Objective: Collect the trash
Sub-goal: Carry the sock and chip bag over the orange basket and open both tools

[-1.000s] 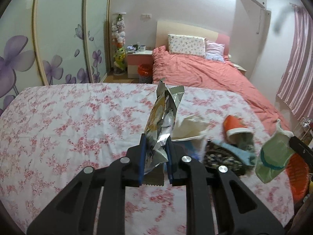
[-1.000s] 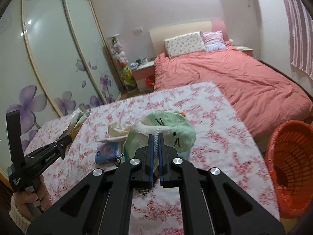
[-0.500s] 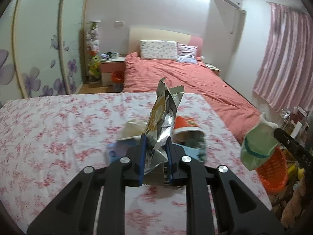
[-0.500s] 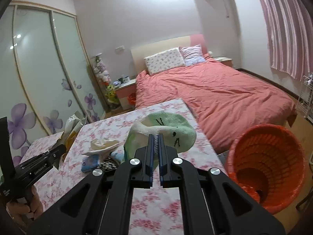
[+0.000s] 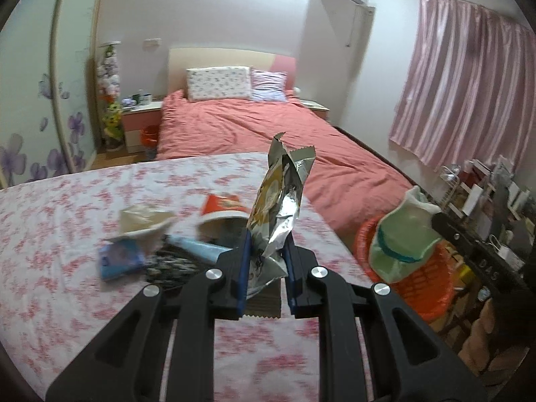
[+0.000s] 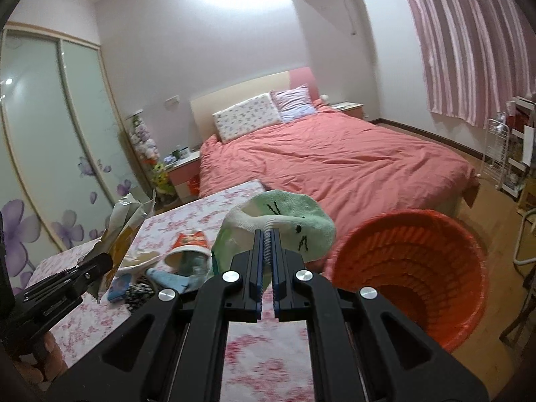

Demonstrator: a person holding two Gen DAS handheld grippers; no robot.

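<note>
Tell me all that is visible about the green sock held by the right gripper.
The green sock looks like soft terry cloth, pale green with a white heel patch, a darker green band and small black stitched marks. The right gripper is shut on a fold of it, so it hangs bunched above the flowered cloth, beside the orange basket, touching nothing else.

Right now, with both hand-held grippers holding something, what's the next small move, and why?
Probably carry the right hand-held gripper a little further right, over the orange plastic basket, then open. It is shut on a green and white sock that hangs just left of the basket's rim, not yet above the opening. The left hand-held gripper, shut on a silver foil snack bag, can follow.
</note>
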